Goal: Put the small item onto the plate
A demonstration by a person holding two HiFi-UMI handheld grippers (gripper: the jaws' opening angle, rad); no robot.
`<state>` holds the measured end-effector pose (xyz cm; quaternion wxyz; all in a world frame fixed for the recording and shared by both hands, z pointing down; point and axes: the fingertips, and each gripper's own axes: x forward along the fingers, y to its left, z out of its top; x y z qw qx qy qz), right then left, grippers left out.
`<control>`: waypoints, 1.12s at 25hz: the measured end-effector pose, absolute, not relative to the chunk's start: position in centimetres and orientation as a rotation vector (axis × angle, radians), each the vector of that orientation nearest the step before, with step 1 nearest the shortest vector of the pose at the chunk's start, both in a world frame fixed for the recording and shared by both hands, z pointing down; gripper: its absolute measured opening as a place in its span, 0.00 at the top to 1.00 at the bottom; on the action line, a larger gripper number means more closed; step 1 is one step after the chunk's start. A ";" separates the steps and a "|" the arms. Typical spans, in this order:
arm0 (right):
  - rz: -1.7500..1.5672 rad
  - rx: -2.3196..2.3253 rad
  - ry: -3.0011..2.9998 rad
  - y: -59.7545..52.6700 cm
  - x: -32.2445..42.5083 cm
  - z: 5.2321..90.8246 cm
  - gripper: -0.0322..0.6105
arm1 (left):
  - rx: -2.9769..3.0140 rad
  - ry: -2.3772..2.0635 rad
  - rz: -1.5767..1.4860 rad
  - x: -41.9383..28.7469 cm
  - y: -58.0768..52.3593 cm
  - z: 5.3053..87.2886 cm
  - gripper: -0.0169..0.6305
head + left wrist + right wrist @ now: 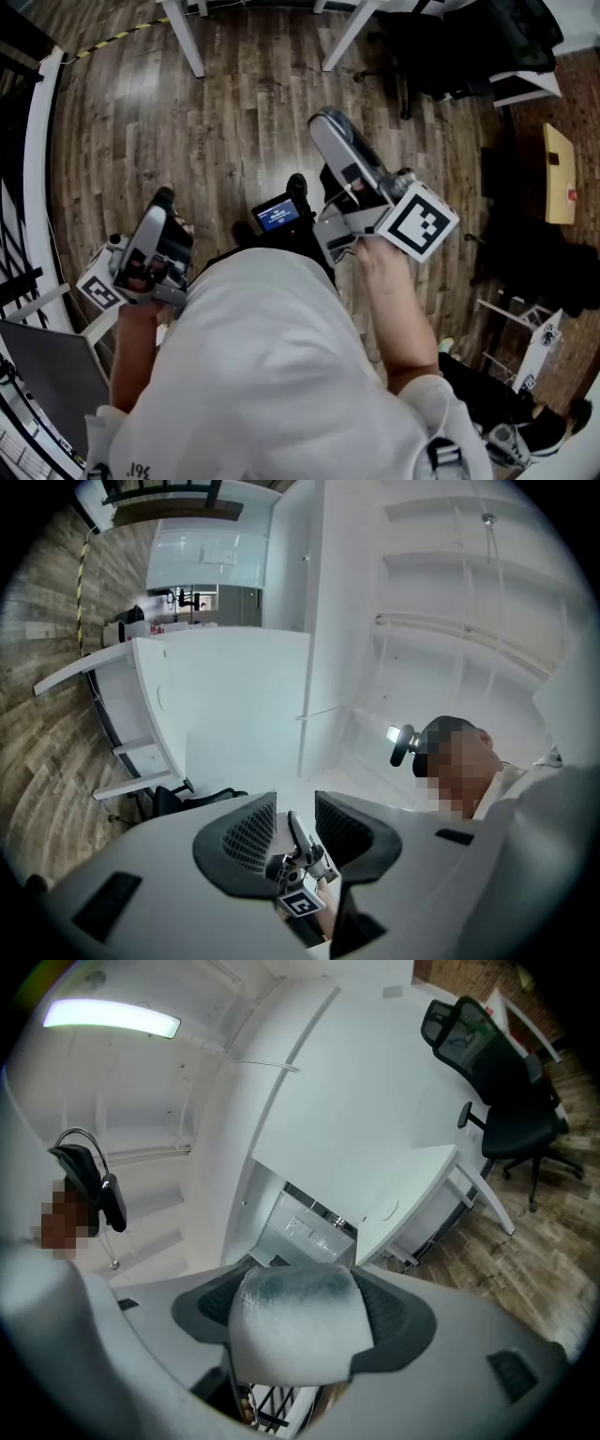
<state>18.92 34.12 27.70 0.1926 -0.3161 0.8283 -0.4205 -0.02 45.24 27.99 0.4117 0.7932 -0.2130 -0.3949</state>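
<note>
Both grippers are held up in front of the person's white-shirted body, above a wooden floor (234, 112). In the head view my left gripper (163, 201) is low at the left and my right gripper (326, 127) is higher at the centre. In the right gripper view my right gripper (296, 1324) has a small white, grey-smudged block (296, 1330) filling the gap between its dark pads. In the left gripper view my left gripper (295, 823) stands with a narrow gap and nothing between its pads. No plate shows in any view.
White table legs (191, 42) stand at the far side. A black office chair (497, 1082) sits by a white curved desk (412, 1194). A small blue screen (278, 216) hangs at the person's chest. A white rail (42, 141) runs along the left.
</note>
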 end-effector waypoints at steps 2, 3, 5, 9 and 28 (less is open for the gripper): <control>-1.192 -0.869 2.321 34.1 18.9 27.7 0.46 | 1.996 -0.528 -0.992 0.1 45.1 28.0 0.80; -1.197 -0.862 2.320 34.1 18.8 27.7 0.46 | 1.994 -0.525 -0.991 0.2 45.0 28.1 0.80; -1.202 -0.852 2.317 34.1 18.7 27.7 0.46 | 1.992 -0.522 -0.989 0.3 45.0 28.2 0.80; -1.218 -0.847 2.308 34.1 18.6 28.1 0.46 | 1.994 -0.527 -0.985 0.1 45.1 28.6 0.80; -1.222 -0.816 2.344 34.5 18.5 28.2 0.46 | 2.001 -0.532 -0.968 0.5 45.1 28.5 0.80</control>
